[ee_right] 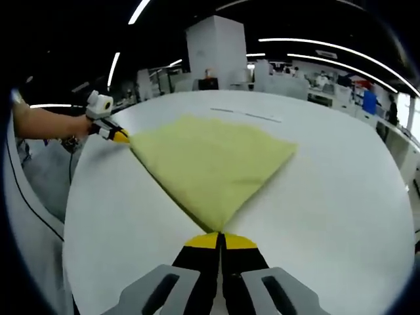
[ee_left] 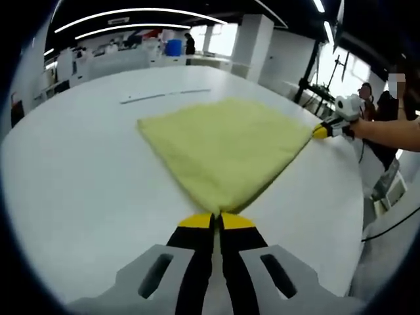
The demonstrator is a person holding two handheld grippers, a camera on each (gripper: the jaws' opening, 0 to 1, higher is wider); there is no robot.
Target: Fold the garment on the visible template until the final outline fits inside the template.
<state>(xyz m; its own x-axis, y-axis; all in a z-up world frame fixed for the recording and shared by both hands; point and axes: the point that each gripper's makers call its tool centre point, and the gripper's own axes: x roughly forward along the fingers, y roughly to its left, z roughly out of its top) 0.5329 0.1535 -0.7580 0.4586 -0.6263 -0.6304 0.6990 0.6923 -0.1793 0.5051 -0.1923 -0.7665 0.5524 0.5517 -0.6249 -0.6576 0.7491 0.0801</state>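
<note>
A pale yellow garment (ee_left: 223, 147) lies folded flat on the white table (ee_left: 79, 184), a rough four-cornered shape. My left gripper (ee_left: 217, 216) is shut on its near corner in the left gripper view. At the right of that view the right gripper (ee_left: 321, 131) pinches the far right corner, held by a person's hand. In the right gripper view the same garment (ee_right: 213, 164) spreads away from my right gripper (ee_right: 220, 236), which is shut on its near corner. The left gripper (ee_right: 121, 136) holds the left corner there. A thin dark line (ee_left: 164, 96) on the table lies beyond the cloth.
The round white table's edge (ee_left: 357, 216) curves close on the right in the left gripper view, with a cable (ee_left: 394, 226) hanging beyond it. A person (ee_left: 384, 111) stands there. Desks and a white pillar (ee_right: 216, 52) fill the far room.
</note>
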